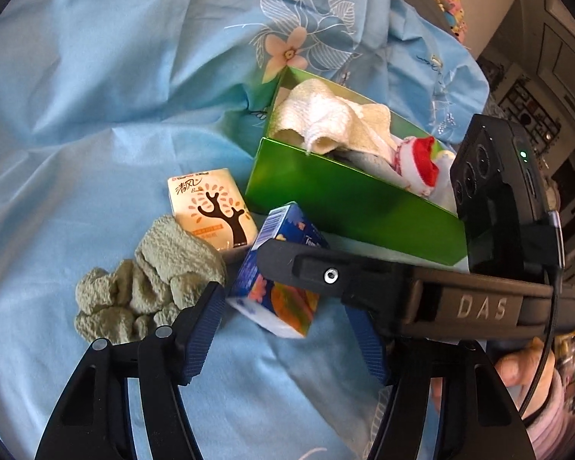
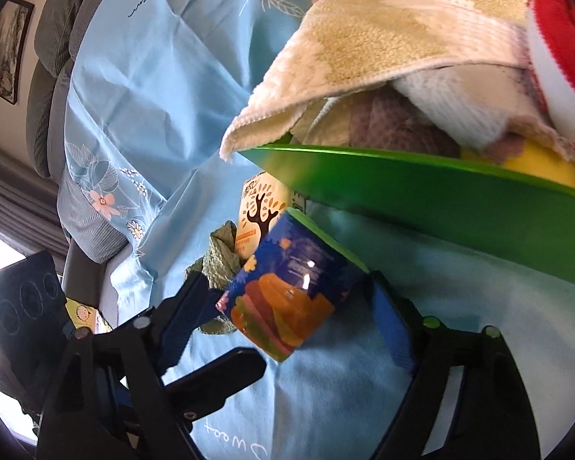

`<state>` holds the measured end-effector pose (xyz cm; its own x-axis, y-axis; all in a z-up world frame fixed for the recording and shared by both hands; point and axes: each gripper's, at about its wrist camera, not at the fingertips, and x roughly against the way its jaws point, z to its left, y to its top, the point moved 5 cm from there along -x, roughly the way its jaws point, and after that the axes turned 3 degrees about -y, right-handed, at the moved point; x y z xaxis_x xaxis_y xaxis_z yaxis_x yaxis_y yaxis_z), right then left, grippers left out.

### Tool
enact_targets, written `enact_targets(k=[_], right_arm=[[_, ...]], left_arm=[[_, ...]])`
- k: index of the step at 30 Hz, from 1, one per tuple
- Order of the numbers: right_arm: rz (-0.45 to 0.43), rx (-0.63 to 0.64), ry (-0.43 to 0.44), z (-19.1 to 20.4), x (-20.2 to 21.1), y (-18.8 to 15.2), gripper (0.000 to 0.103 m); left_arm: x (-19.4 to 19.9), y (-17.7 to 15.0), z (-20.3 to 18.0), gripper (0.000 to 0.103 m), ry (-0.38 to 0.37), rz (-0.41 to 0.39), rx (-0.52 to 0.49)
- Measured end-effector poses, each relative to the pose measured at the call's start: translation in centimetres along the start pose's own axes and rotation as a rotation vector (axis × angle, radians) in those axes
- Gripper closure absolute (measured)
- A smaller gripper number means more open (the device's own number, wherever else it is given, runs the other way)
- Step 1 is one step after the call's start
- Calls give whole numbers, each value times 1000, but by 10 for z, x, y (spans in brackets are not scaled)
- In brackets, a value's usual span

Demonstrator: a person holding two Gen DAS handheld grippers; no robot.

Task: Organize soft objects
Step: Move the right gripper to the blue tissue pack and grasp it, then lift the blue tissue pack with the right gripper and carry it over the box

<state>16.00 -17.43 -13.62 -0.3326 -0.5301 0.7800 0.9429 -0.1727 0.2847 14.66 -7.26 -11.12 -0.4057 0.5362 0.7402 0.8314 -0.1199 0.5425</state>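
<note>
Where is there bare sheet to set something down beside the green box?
Open blue sheet lies left of the green box and beyond the orange tissue pack and green towel. Crowded: both packs and the towel cluster at the box's near-left corner, the blue tissue pack between both grippers. The box is heaped with cloths.

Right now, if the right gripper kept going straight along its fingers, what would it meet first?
The blue tissue pack, most likely. It sits tilted between the right gripper's open fingers, ahead of the green box. Whether the pads already touch it is unclear.
</note>
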Motion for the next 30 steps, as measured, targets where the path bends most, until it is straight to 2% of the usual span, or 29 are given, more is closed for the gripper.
enact_targets(k=[2,3,10,13,20,30], right_arm=[[-2,14,-11,1,-1,1,31],[-6,20,-21,2,-2,2,38],[-12,55,-46,0,-2,0,56],[-32,94,-65,5,1,-1,63],[-56,106,-53,12,9,-10,67],[-134,115,-4,26,61,-23,67]], left_arm=[[-2,0,2,51,13,4,8],[-4,0,4,55,26,15,15],[-13,-11,6,57,46,52,10],[-11,-14,6,57,31,55,26],[2,-25,-6,57,49,42,-1],[39,-26,-46,57,63,-20,-78]])
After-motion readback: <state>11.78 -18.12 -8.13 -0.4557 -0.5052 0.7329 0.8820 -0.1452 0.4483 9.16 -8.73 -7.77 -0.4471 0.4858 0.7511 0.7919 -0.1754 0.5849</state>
